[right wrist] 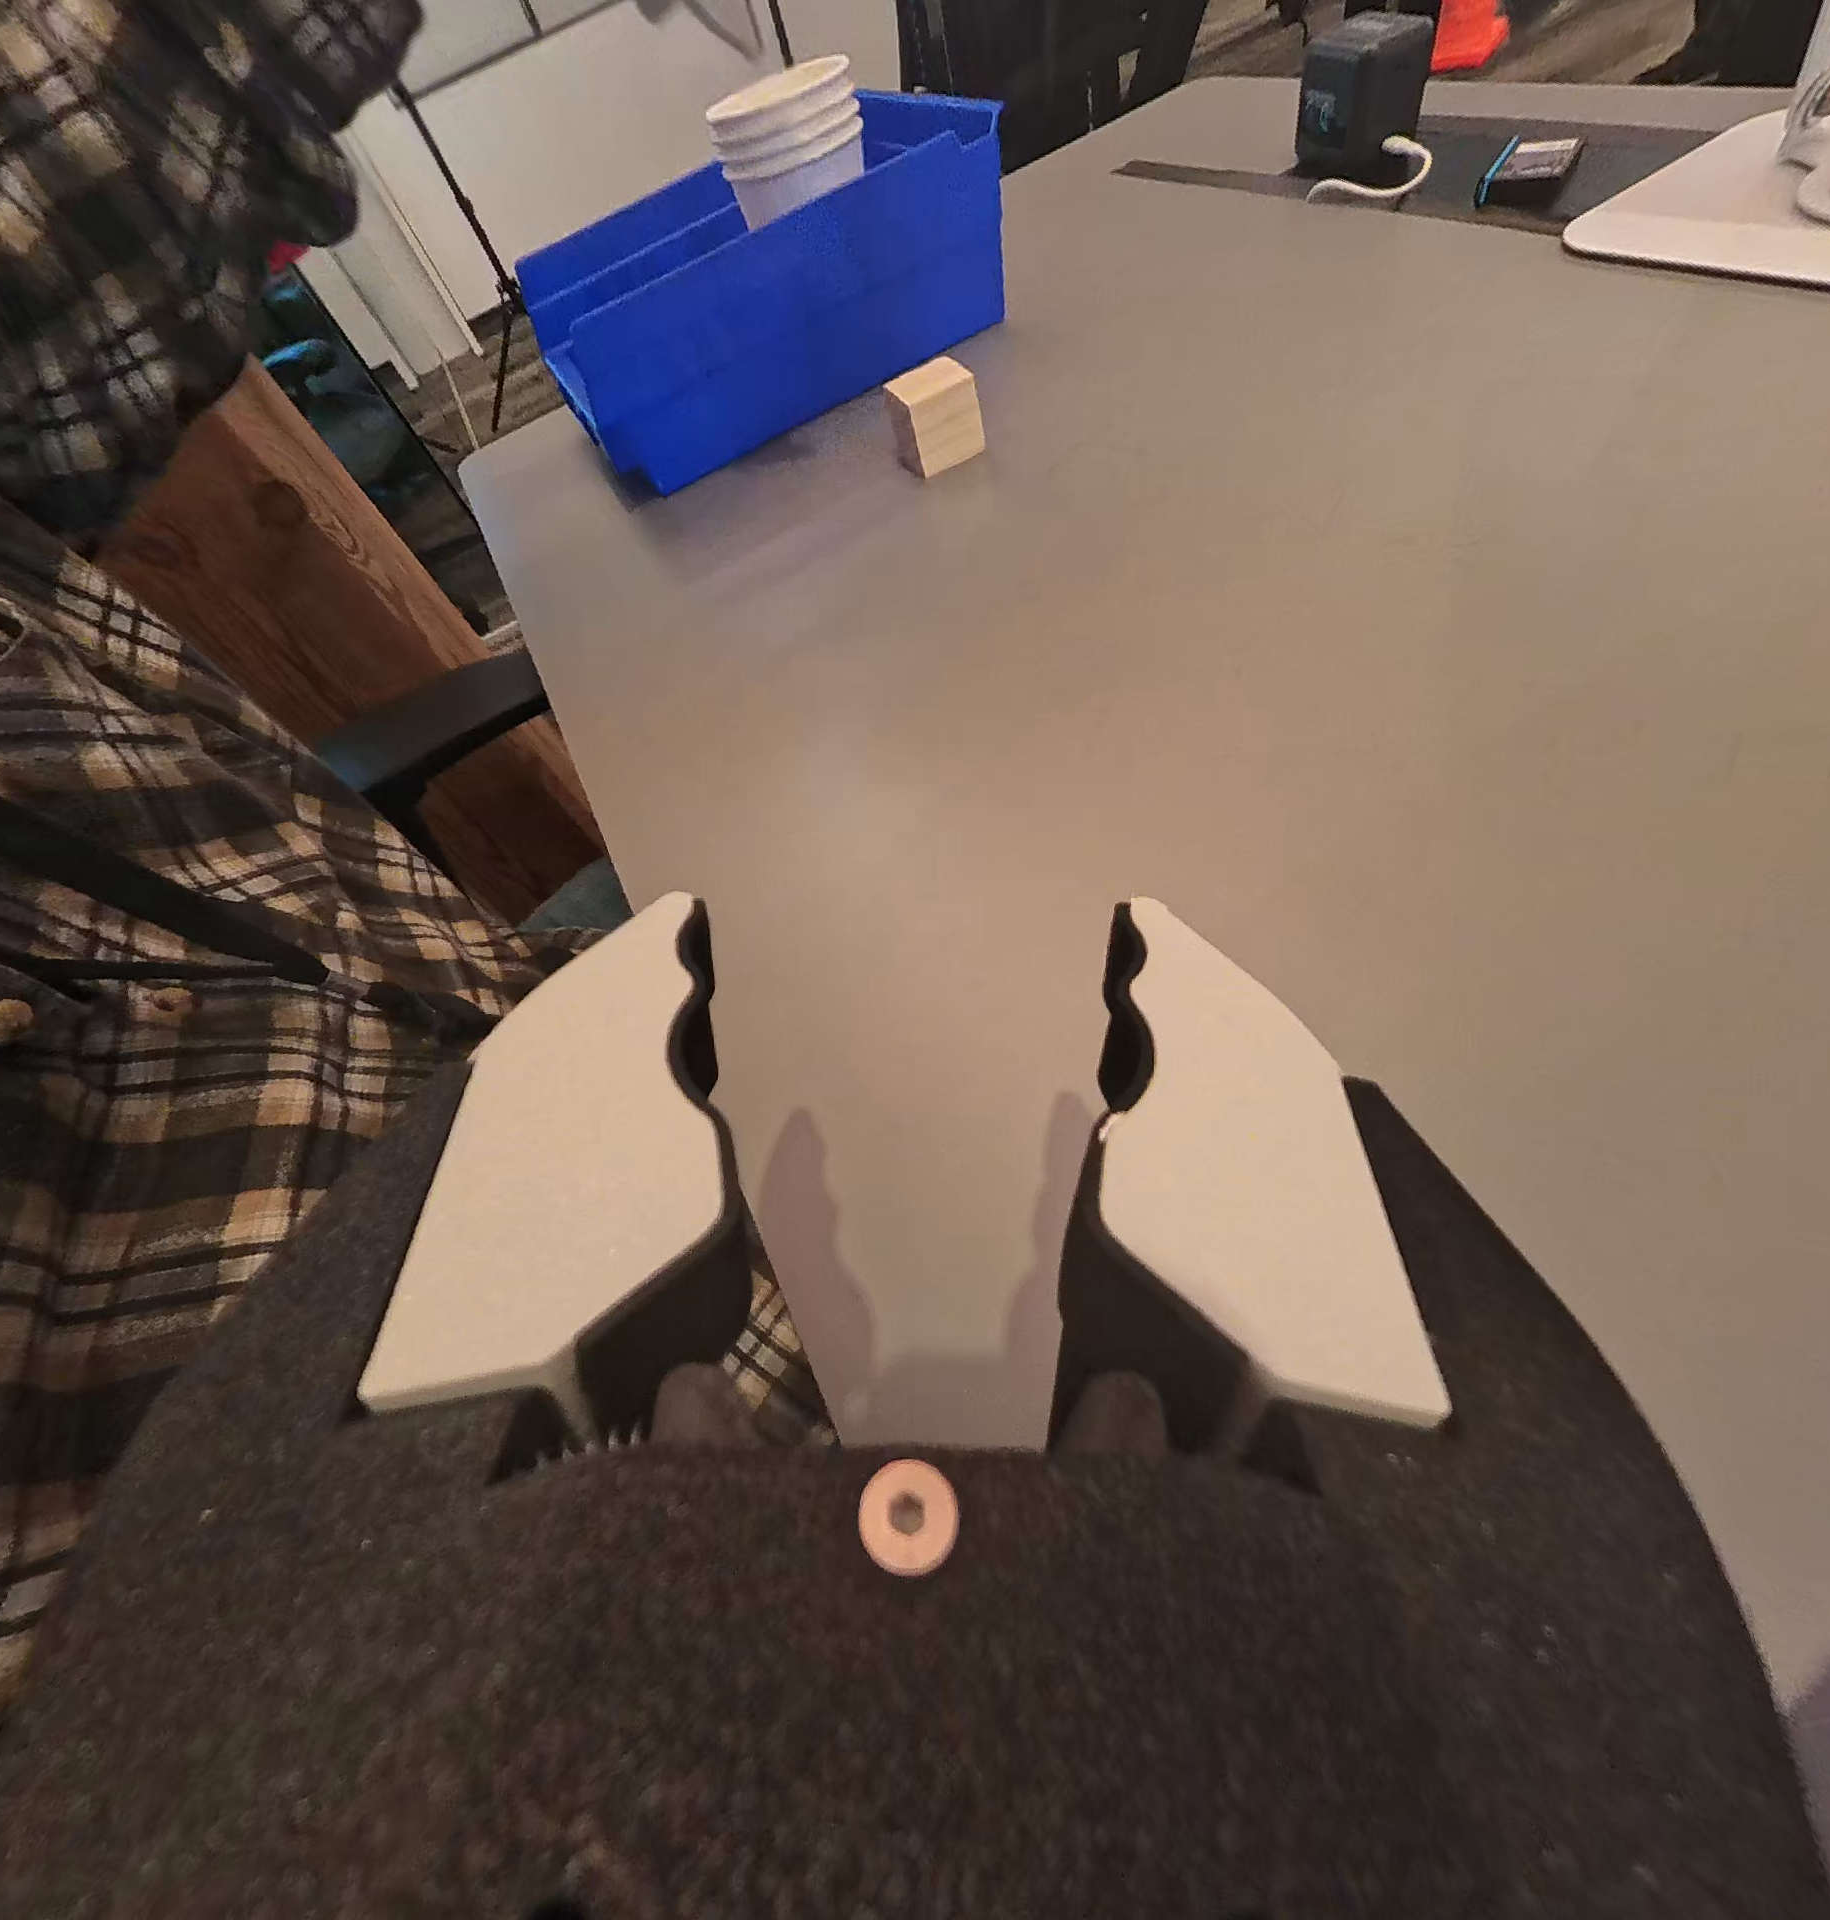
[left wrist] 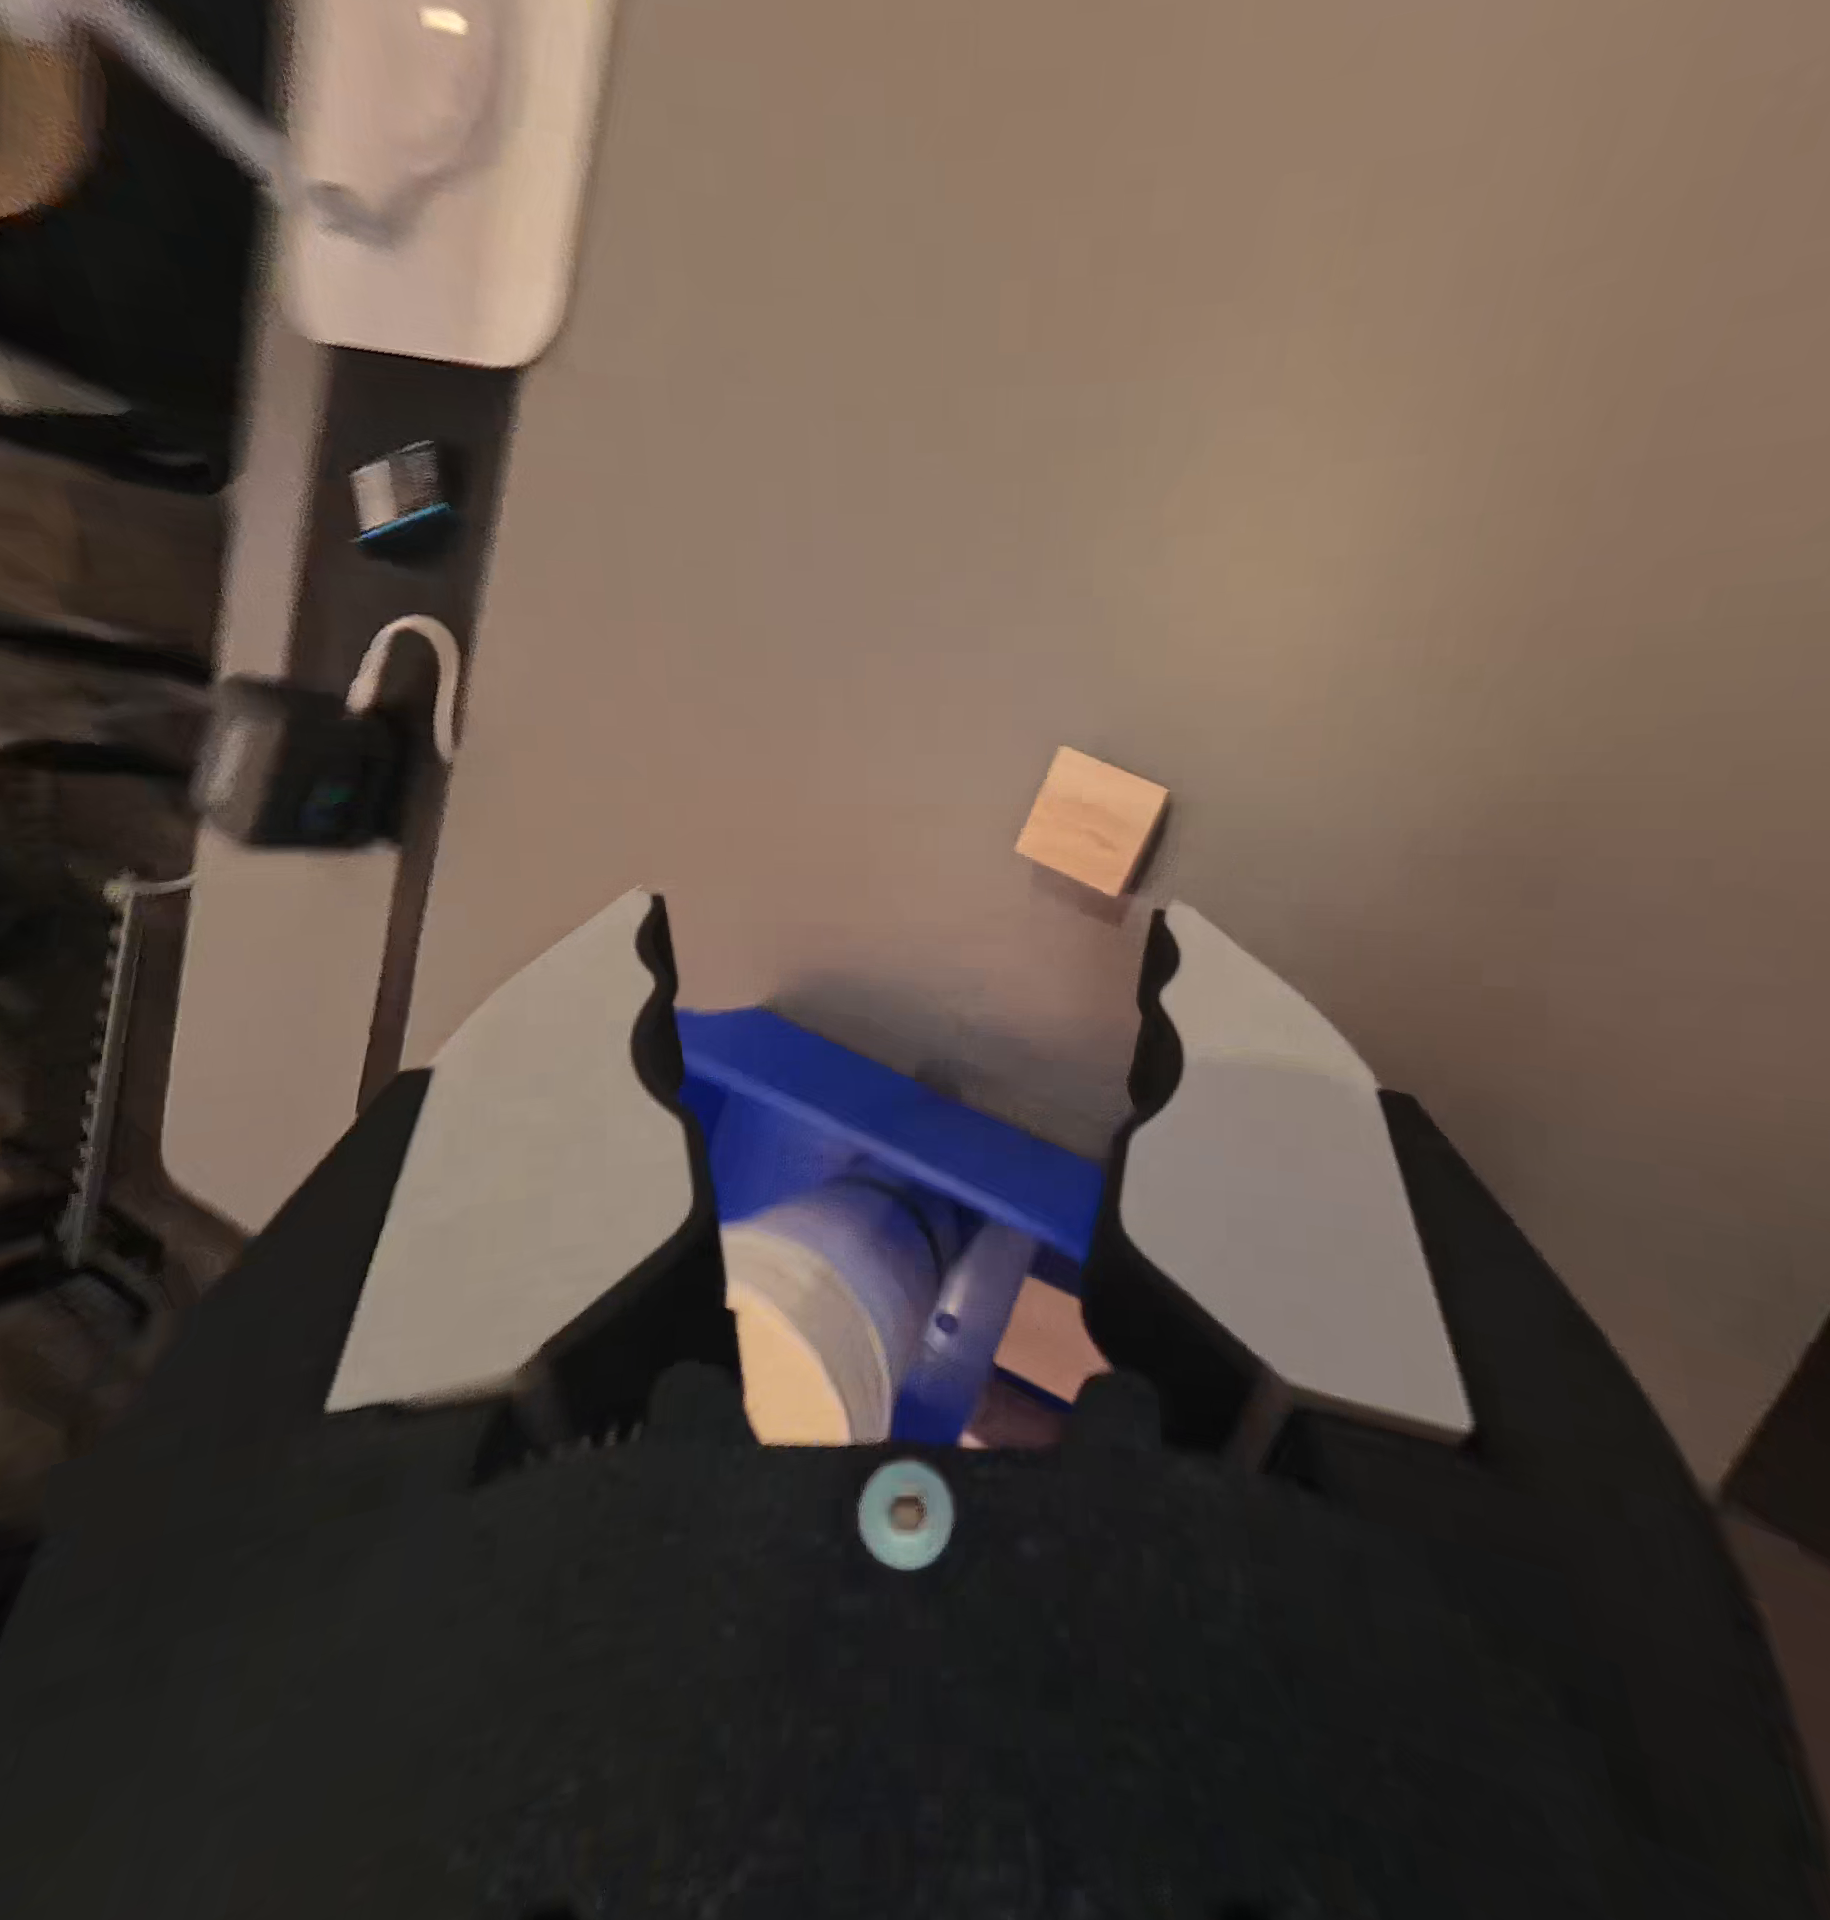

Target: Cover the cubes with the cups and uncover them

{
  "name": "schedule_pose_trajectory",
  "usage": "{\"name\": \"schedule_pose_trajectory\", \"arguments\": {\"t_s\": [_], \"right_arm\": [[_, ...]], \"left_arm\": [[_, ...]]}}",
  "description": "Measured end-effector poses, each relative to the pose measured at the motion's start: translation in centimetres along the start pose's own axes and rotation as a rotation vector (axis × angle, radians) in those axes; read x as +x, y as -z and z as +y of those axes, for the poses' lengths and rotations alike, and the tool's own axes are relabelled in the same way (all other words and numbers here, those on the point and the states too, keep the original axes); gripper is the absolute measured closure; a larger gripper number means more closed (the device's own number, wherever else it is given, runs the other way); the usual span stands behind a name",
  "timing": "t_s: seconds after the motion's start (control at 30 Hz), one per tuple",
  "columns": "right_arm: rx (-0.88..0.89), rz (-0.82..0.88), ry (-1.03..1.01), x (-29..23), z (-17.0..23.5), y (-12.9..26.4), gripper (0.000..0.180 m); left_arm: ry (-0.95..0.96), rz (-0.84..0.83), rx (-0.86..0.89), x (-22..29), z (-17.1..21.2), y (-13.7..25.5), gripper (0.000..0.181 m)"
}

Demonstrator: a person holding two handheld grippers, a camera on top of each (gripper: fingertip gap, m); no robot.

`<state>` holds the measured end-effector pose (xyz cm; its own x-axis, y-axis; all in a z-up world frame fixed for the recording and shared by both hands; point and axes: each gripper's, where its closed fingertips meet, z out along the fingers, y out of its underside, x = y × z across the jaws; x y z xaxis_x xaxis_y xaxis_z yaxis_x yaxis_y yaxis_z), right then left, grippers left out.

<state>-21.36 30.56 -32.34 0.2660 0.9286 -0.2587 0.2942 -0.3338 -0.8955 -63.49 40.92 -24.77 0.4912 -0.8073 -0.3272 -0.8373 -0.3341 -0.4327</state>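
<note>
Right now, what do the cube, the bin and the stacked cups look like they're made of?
Cube: pale unfinished wood, faint grain, matte. Bin: bright blue moulded plastic with a slight sheen, judging by its ribbed walls. Cups: white, matte, with rolled rims; probably paper, though thin plastic can't be ruled out.
</note>
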Motion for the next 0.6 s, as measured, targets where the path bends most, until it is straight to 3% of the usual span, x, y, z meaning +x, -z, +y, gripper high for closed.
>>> {"name": "schedule_pose_trajectory", "arguments": {"t_s": [0.13, 0.23, 0.43, 0.6], "right_arm": [[0.017, -0.015, -0.001, -0.2, 0.3, -0.1, 0.108], [0.024, -0.031, 0.005, -0.5, 0.2, -0.2, 0.108], [0.020, -0.047, 0.027, -0.9, -0.3, -0.4, 0.108], [0.020, -0.044, 0.036, -1.6, -0.4, -0.5, 0.108]], "left_arm": [[0.309, -0.190, 0.044, -1.7, 4.8, 6.5, 0.095], [0.469, -0.259, 0.045, -0.3, 10.1, 8.3, 0.098], [0.673, -0.179, -0.154, 3.0, 21.0, 5.1, 0.104], [0.880, -0.172, -0.201, 2.4, 23.3, 3.6, 0.109]]}}
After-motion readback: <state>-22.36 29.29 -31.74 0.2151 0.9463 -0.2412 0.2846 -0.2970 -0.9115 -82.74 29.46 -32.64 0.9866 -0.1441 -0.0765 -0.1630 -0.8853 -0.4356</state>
